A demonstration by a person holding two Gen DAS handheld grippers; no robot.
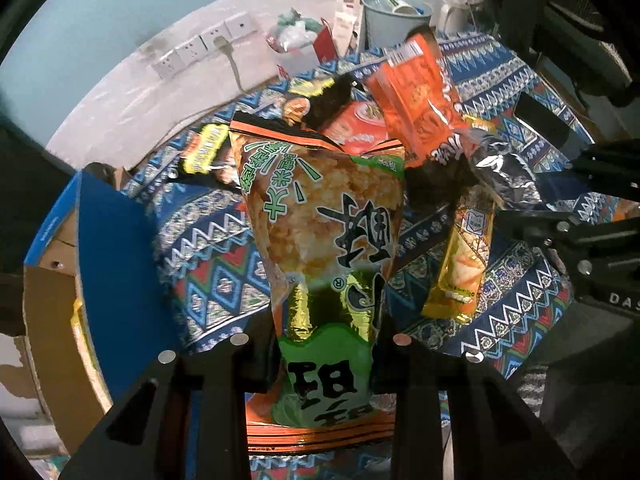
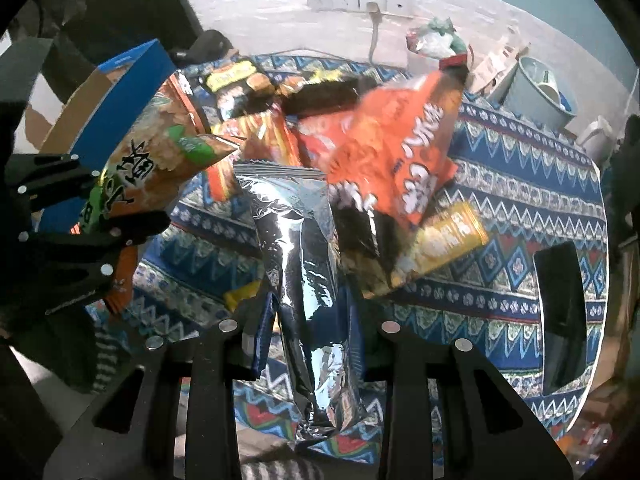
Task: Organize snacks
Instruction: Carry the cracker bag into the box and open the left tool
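Crinkly foil is pinched by both grippers above the patterned cloth: the green rice-cracker bag in the left gripper, a silver bag in the right gripper. Light, slippery, crushable packs are best gripped at sealed ends.

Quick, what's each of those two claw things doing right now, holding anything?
Left gripper: closed on the green and orange snack bag, lifted off the table.
Right gripper: closed on the silver foil bag.
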